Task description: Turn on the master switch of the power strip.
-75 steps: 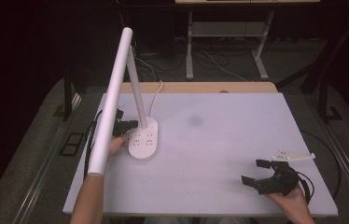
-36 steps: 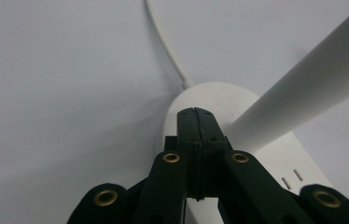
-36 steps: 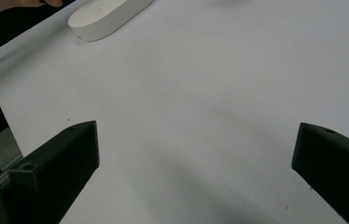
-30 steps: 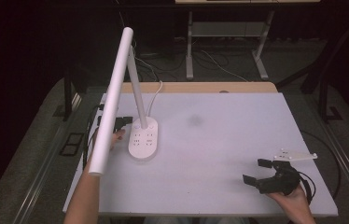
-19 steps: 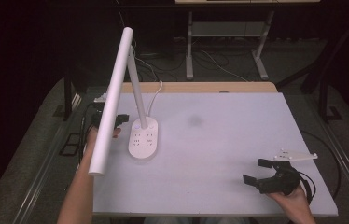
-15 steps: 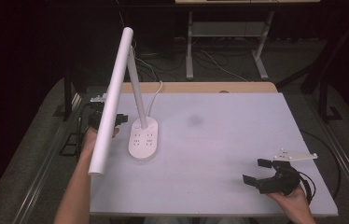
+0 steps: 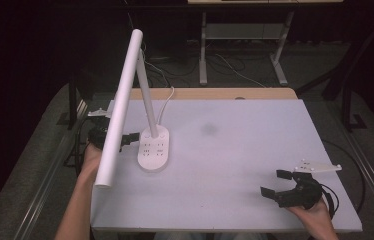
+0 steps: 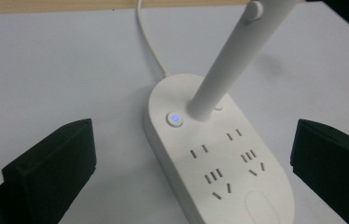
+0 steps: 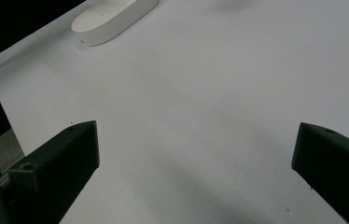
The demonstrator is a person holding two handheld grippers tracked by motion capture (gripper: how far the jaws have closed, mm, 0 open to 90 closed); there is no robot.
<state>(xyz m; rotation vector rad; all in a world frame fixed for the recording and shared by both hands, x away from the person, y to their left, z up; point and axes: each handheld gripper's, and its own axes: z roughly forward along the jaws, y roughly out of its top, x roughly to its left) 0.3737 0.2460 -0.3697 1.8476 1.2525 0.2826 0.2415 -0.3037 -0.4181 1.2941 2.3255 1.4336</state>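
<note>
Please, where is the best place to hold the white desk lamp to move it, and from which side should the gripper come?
Probably the slanted stem just above the oval base, approached from the left by the open left gripper. The stem is slim enough for the jaws; the base looks too wide.

lamp (image 7: 152, 147): white | button (image 8: 175, 118): blue glow | table (image 7: 235, 150): pale grey

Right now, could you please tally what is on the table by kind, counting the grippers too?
Desk lamp with socket base: 1
Grippers: 2, the left gripper and the right gripper, both open
Total: 3
</note>
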